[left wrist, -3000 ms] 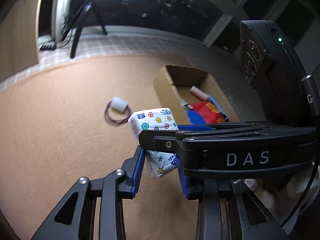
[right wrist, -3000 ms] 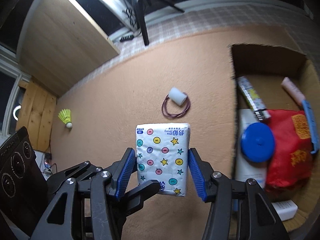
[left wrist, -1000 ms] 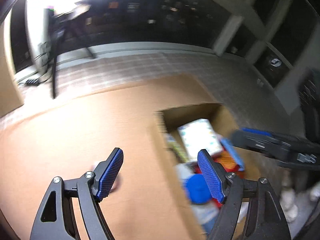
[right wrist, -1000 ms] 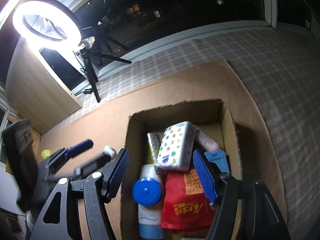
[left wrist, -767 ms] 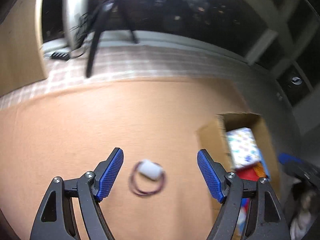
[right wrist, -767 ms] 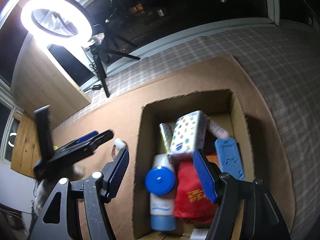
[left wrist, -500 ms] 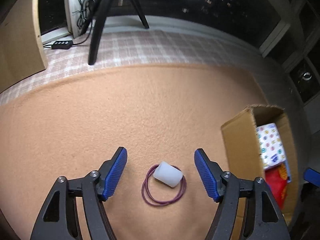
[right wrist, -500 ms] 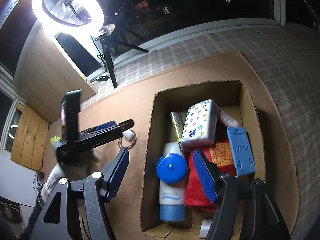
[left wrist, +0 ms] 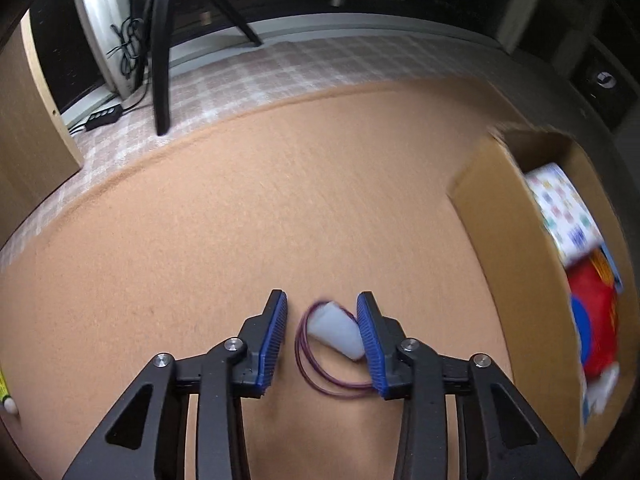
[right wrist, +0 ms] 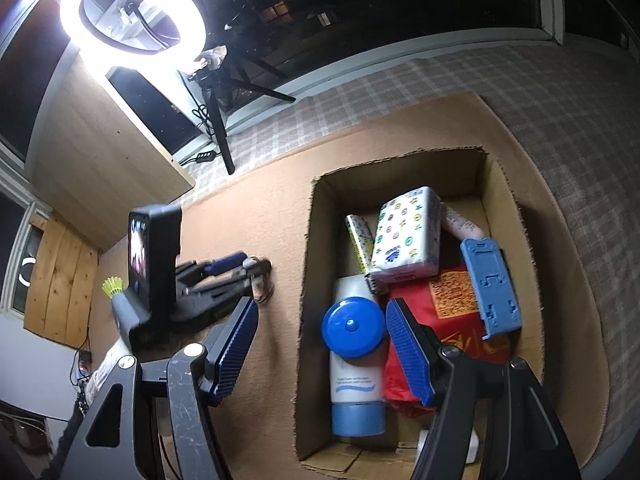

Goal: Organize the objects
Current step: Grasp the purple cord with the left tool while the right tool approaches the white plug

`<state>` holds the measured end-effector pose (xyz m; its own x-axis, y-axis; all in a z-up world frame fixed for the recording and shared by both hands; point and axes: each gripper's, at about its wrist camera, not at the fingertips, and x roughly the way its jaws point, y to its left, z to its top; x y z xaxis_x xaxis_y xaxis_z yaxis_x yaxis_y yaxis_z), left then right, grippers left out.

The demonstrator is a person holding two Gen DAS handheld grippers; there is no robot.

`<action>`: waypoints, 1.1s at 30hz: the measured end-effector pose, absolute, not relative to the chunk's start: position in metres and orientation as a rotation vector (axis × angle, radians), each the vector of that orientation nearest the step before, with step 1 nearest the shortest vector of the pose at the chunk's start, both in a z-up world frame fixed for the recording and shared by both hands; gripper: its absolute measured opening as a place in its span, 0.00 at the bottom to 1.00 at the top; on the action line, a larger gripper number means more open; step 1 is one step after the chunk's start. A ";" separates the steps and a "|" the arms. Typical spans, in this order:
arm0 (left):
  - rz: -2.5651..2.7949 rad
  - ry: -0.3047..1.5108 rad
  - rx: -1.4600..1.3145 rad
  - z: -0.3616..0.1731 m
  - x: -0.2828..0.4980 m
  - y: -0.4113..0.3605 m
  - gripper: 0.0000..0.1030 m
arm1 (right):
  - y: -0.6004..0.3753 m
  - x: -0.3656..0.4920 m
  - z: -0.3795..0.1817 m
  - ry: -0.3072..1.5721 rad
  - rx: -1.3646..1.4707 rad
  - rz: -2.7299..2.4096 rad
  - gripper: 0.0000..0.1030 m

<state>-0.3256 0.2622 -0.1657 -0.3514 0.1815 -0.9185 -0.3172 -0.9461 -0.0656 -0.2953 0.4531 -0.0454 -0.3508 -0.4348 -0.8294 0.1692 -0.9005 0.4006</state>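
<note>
A small white cylinder [left wrist: 335, 331] lies on a purple cord loop [left wrist: 320, 376] on the tan carpet. My left gripper [left wrist: 322, 312] is low over it, jaws partly open around the cylinder, the right pad touching it. In the right wrist view my right gripper [right wrist: 320, 328] is open and empty above the cardboard box [right wrist: 310, 240]. The box holds the tissue pack [right wrist: 406, 236], a blue-capped bottle [right wrist: 354, 364], a red bag [right wrist: 452, 320] and a blue stand [right wrist: 490, 284]. The left gripper [right wrist: 240, 268] shows there beside the box.
The box wall [left wrist: 508, 248] stands to the right of the left gripper. A yellow shuttlecock [right wrist: 113, 286] lies at the far left. A ring light [right wrist: 134, 10] on a tripod [right wrist: 218, 128] and a wooden panel [right wrist: 108, 168] stand at the back.
The tissue pack was placed in the box and released. My left gripper swung away from the box, came down over the white cylinder and narrowed its jaws around it. The right gripper rose a little.
</note>
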 end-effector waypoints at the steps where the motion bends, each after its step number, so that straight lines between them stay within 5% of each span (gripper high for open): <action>1: 2.345 0.197 -1.565 -0.165 -0.318 0.262 0.36 | 0.450 -0.294 -0.046 -0.347 1.517 -2.284 0.61; 6: 2.320 0.260 -1.543 -0.162 -0.274 0.246 0.32 | 0.436 -0.285 -0.047 -0.336 1.518 -2.262 0.61; 10: 2.320 0.219 -1.551 -0.161 -0.244 0.220 0.18 | 0.424 -0.278 -0.049 -0.335 1.520 -2.240 0.61; 22: 2.334 -0.025 -1.597 -0.153 -0.189 0.140 0.19 | 0.376 -0.255 -0.060 -0.298 1.529 -2.161 0.61; 27: 2.336 -0.070 -1.574 -0.146 -0.175 0.127 0.34 | 0.353 -0.255 -0.056 -0.247 1.454 -2.173 0.61; 33: 2.310 -0.045 -1.572 -0.148 -0.163 0.136 0.65 | 0.317 -0.269 -0.064 -0.091 1.386 -2.171 0.61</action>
<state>-0.1634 0.1364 -0.1480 -0.3261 0.2988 -0.8968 -0.2635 -0.9399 -0.2173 -0.2689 0.3175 -0.0637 -0.3115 -0.4857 -0.8168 0.4154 -0.8427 0.3427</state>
